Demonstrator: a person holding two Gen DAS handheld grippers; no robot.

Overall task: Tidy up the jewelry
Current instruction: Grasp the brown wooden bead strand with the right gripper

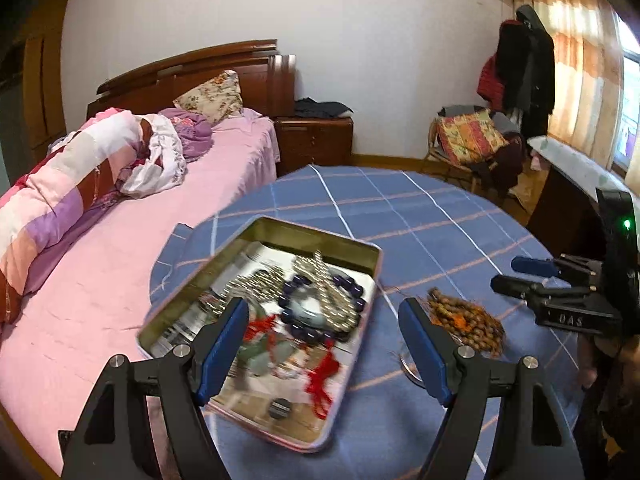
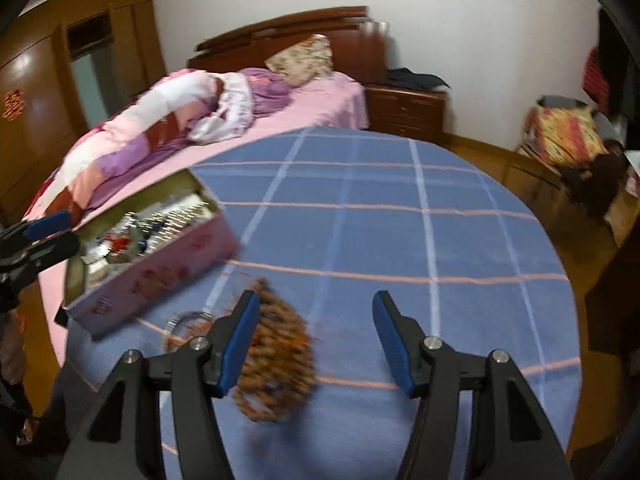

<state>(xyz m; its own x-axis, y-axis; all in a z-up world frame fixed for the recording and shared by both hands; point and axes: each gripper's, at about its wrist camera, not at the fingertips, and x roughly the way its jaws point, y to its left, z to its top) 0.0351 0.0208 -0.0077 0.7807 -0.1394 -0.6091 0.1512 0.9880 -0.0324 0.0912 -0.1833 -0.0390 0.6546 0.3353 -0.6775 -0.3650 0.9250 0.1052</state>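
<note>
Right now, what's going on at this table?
A person with a pair of tongs in each hand is sorting jewelry on a blue checked tablecloth. An open tin holds mixed beads and necklaces. A brown bead strand lies outside it on the cloth. The left tongs and the right tongs are open, holding nothing.

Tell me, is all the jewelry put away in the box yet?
Not yet. The tin box already holds purple beads, silvery chains and red cords. Nothing is in hand: the left gripper and right gripper are both open and empty. The brown bead string still lies on the blue tablecloth beside the box.
</note>
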